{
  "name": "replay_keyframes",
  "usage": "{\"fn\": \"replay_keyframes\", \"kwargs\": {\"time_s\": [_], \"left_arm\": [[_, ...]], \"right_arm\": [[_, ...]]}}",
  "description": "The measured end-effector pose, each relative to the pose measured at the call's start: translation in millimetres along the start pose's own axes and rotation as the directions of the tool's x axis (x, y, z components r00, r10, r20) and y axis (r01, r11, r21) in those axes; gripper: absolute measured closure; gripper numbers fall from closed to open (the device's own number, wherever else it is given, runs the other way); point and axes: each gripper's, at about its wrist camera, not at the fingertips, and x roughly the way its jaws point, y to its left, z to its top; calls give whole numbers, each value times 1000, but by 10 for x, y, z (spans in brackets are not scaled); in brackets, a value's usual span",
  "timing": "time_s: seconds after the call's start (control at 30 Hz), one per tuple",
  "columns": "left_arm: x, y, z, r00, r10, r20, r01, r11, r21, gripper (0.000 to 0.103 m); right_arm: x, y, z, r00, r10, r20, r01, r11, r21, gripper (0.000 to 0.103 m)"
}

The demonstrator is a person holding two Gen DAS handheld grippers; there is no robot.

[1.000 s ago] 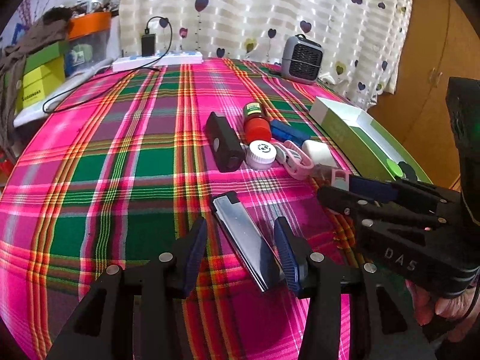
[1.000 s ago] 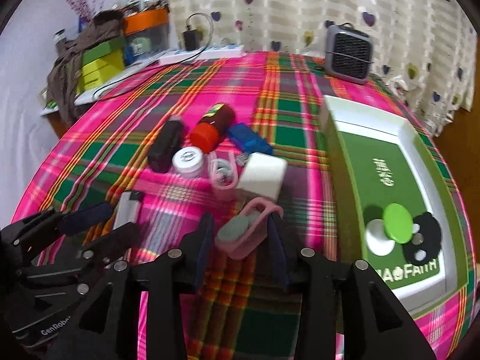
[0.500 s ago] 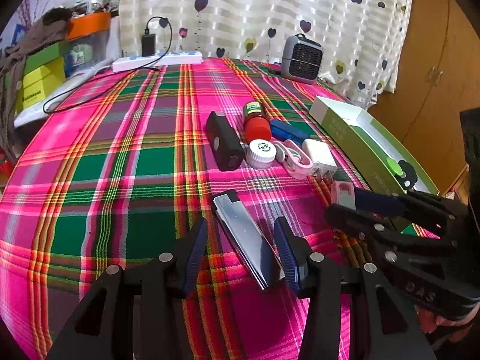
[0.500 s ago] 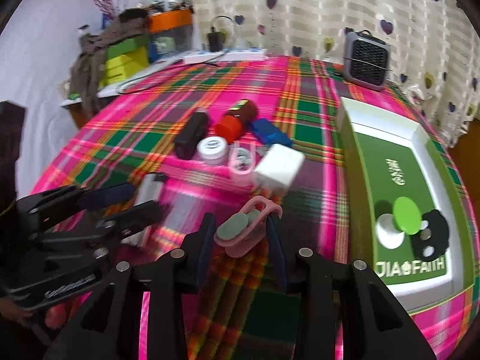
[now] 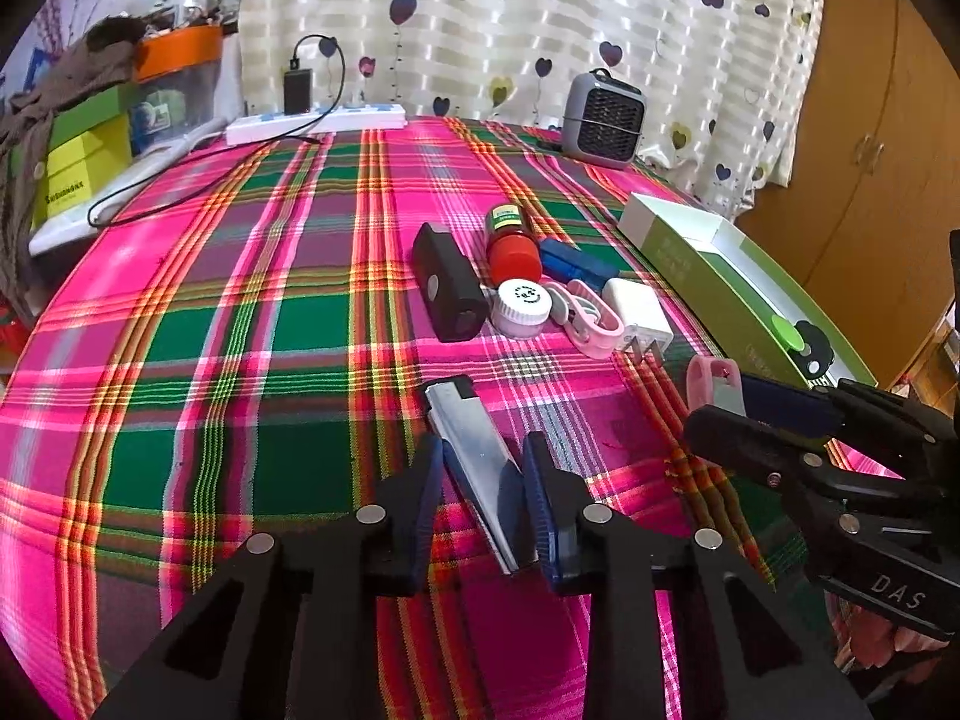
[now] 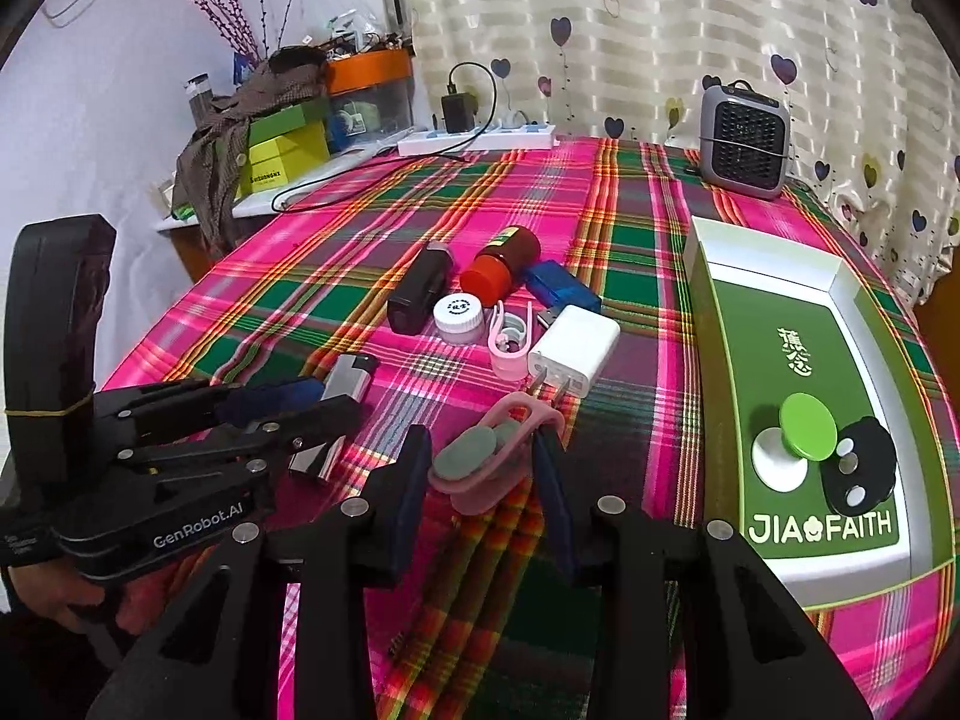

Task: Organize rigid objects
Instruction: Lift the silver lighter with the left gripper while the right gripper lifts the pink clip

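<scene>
My left gripper is shut on a flat silver lighter that lies on the plaid tablecloth; it also shows in the right wrist view. My right gripper is shut on a pink clip with grey-green pads and holds it above the cloth; the clip shows in the left wrist view. A green open box at the right holds a green disc, a white disc and a black piece.
Grouped mid-table: black case, red bottle, white jar, another pink clip, white charger, blue USB stick. A small grey heater and power strip stand at the far edge.
My left gripper's fingers have closed in on the silver lighter. My right gripper has lifted and pulled back with the pink clip held in it.
</scene>
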Motion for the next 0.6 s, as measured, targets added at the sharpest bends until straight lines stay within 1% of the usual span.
{"fn": "replay_keyframes", "kwargs": {"time_s": [0.07,0.2,0.23,0.43,0.6], "left_arm": [[-16,-12,-1,1000,3,3,-3,1000,3,80],[-64,-51,1,1000,3,21,-4,1000,18,89],[-72,-59,5,1000,3,23,-3,1000,22,90],[-70,-85,0,1000,12,25,-13,999,35,91],[-91,-100,9,1000,9,30,-10,999,41,93]], "right_arm": [[-14,-3,-4,1000,6,6,-6,1000,0,67],[-52,-22,-12,1000,18,18,-18,1000,-2,67],[-61,-28,-15,1000,20,21,-20,1000,-1,67],[-104,-65,-27,999,28,32,-28,1000,1,67],[-135,-89,-38,999,33,38,-33,999,1,67]]}}
